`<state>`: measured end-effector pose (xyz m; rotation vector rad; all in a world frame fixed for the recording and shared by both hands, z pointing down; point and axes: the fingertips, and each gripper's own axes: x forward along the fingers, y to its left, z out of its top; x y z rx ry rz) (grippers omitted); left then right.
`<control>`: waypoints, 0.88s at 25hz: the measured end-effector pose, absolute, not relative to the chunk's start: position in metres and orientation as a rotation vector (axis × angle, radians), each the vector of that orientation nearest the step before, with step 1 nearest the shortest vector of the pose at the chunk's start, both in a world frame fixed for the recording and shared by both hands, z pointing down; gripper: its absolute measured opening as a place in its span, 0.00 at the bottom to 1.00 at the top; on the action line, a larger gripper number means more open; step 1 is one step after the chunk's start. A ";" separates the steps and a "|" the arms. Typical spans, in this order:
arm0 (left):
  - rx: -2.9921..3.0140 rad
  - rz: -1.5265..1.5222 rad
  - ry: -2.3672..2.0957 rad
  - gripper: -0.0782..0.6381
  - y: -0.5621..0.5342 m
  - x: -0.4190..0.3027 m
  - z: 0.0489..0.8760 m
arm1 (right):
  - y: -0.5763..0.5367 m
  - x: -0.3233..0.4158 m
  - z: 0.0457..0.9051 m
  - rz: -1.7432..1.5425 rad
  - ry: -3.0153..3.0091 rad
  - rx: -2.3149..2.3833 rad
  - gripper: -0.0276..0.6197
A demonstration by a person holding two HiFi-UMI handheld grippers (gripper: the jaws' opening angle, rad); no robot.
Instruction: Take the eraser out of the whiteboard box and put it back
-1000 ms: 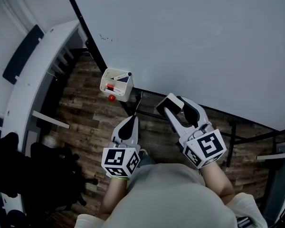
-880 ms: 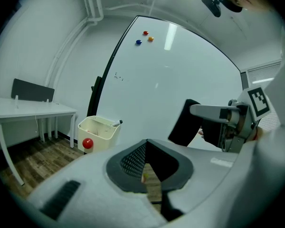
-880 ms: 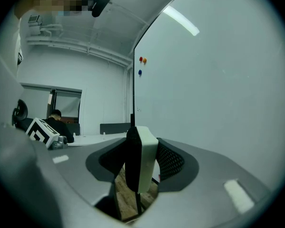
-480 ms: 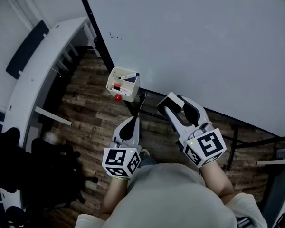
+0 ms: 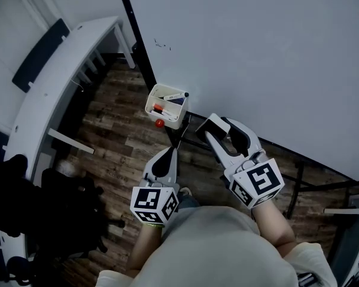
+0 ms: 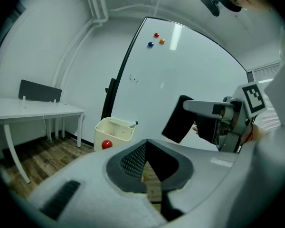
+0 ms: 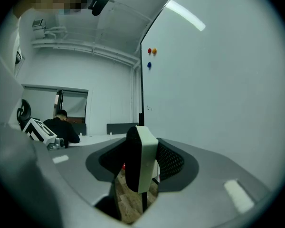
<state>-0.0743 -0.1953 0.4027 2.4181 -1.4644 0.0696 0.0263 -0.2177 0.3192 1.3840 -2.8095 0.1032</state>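
Both hands have drifted toward the board since a second ago, and in the head view the whiteboard box (image 5: 172,121) now sits closer to the right tongs (image 5: 220,126) than it did. Those tongs are clamped on the eraser (image 5: 207,127). The right gripper view shows its white body and dark felt face (image 7: 141,158) standing upright between the jaws. The eraser is out of the box, well clear of it and close in front of the whiteboard (image 5: 257,52). The left tongs (image 5: 166,153) are pinched narrow with nothing in them and point roughly at the box from below.

From where I stand, the return is the risky part. The box is small and already has markers (image 5: 170,97) lying across its mouth, so the eraser could land on them, sit proud and tip over the rim when the jaws let go. It seems to hang at the board's lower edge, with a red magnet (image 5: 160,123) on its front. How firmly it is fixed I cannot tell. A nudge from the wide right tongs could shift or unseat it, and the left tongs are not steadying it. Below is only the wood floor (image 5: 119,148), so a slip or early release would send the eraser down there.
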 end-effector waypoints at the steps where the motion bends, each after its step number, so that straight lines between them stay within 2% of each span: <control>1: 2.415 0.070 -1.468 0.12 -0.196 -0.077 0.403 | -0.220 0.023 0.319 0.103 -2.813 1.378 0.34; 22: 2.366 0.069 -1.510 0.12 -0.217 -0.130 0.409 | -0.270 -0.042 0.323 0.070 -2.821 1.278 0.34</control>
